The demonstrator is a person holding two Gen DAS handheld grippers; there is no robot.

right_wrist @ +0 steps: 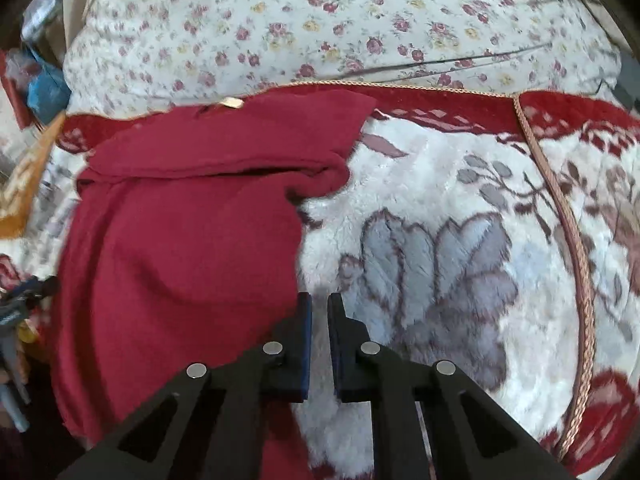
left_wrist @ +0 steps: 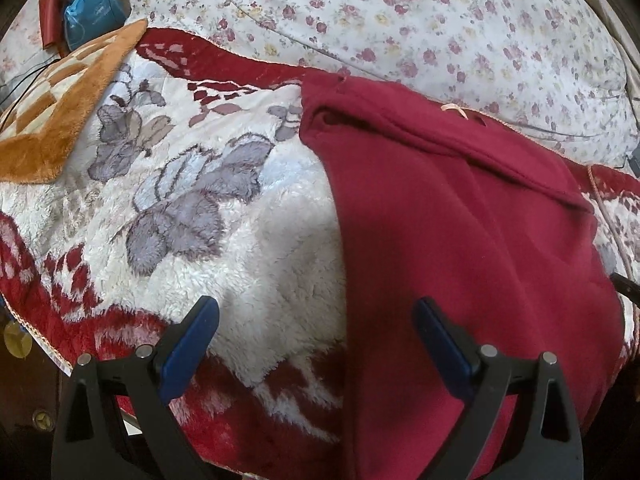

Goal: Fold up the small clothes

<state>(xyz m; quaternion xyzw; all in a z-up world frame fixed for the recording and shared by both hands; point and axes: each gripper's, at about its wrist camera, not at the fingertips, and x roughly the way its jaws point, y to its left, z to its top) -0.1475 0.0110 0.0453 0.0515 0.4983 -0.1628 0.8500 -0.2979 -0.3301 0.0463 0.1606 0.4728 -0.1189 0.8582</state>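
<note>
A dark red garment [left_wrist: 472, 232] lies flat on a fluffy white and red floral blanket [left_wrist: 256, 248], its far edge folded over. My left gripper [left_wrist: 316, 312] is open and empty, hovering over the garment's left edge, one finger over the blanket and one over the cloth. In the right wrist view the same garment [right_wrist: 180, 248] fills the left half. My right gripper [right_wrist: 319, 304] is nearly shut with a narrow gap and holds nothing, just beside the garment's right edge above the blanket [right_wrist: 440, 260].
A quilt with small flowers [left_wrist: 400, 20] lies behind the blanket. An orange checked plush cloth [left_wrist: 60, 112] sits at the far left, with a blue bag [left_wrist: 88, 12] behind it. A braided trim [right_wrist: 560, 240] runs down the blanket at right.
</note>
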